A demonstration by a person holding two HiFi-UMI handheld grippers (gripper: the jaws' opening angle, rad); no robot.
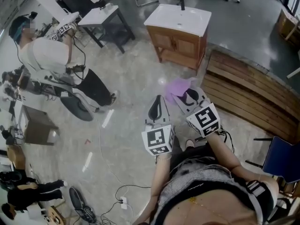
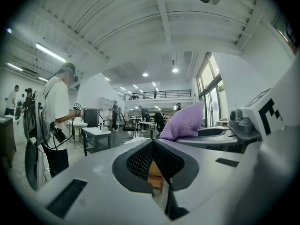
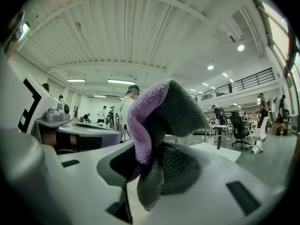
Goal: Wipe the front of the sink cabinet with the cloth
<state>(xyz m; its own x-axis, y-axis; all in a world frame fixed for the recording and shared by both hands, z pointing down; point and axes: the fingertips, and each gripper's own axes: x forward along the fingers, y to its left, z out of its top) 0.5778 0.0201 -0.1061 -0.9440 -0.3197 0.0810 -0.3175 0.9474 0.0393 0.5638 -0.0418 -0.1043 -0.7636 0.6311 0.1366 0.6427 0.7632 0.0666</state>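
The sink cabinet [image 1: 179, 42] is light wood with a white basin top and stands on the floor well ahead of both grippers. A purple cloth [image 1: 179, 85] bunches up from my right gripper [image 1: 183, 96], which is shut on it. In the right gripper view the cloth [image 3: 152, 118], purple on one side and grey on the other, fills the space between the jaws. My left gripper [image 1: 158, 101] hangs beside the right one, jaws closed with nothing in them [image 2: 157, 168]. The cloth [image 2: 185, 122] also shows in the left gripper view, to the right. Both grippers are held in the air, apart from the cabinet.
A person [image 1: 51, 55] with grippers stands at the left near a white table [image 1: 101, 15]. A slatted wooden platform [image 1: 253, 97] lies right of the cabinet, with a blue chair [image 1: 281, 158] nearer. Cables [image 1: 117, 196] trail on the floor at the lower left.
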